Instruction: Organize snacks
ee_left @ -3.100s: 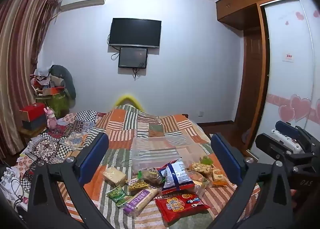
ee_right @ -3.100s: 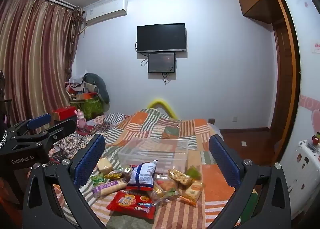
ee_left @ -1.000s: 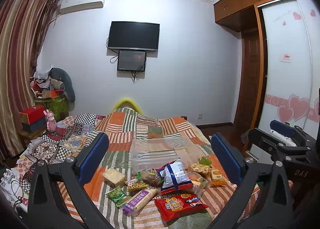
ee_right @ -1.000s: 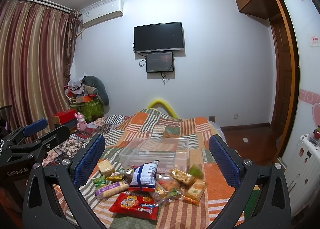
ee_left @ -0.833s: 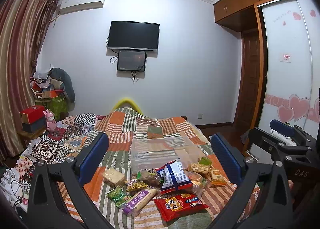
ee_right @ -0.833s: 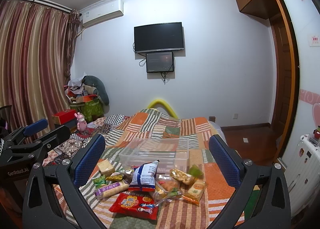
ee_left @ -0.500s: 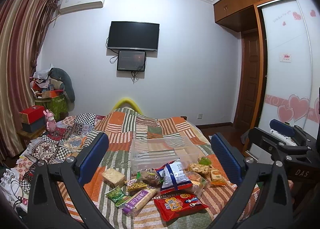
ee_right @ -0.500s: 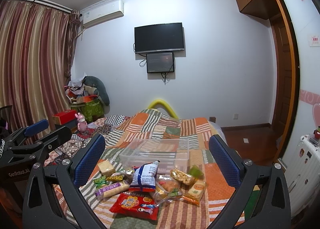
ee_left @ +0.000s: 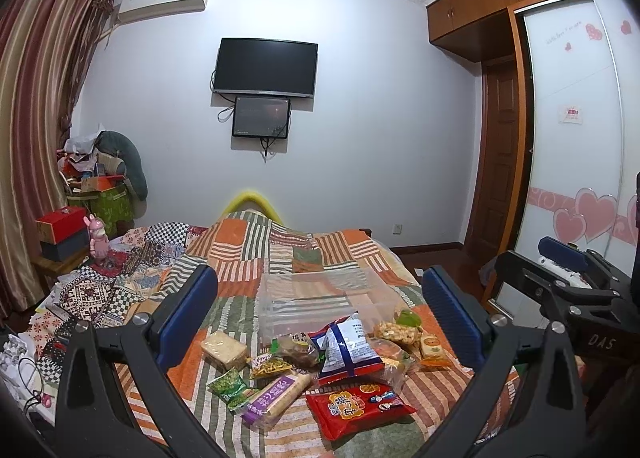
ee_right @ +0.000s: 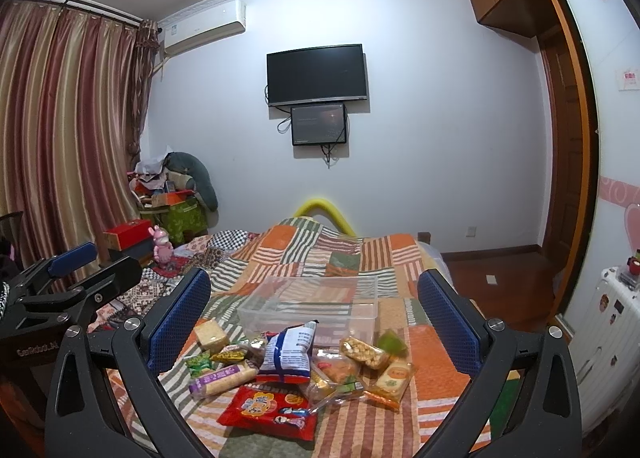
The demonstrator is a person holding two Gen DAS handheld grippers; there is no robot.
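One clear bin (ee_left: 320, 300), one red packet (ee_left: 358, 408) — two wide-spread tools (ee_left: 320, 318).

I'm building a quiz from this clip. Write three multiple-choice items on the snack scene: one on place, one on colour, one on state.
1. Where is the clear bin?
A. Behind the snack pile
B. On the floor
C. Left of the pile

2. The flat packet nearest the cameras is:
A. Green
B. Red
C. White

3. Both grippers are:
A. Open, holding nothing
B. Shut on snacks
C. Shut, holding nothing

Answers:
1 A: the clear bin sits on the bedspread beyond the snacks.
2 B: the red packet.
3 A: left gripper and right gripper jaws are spread wide.
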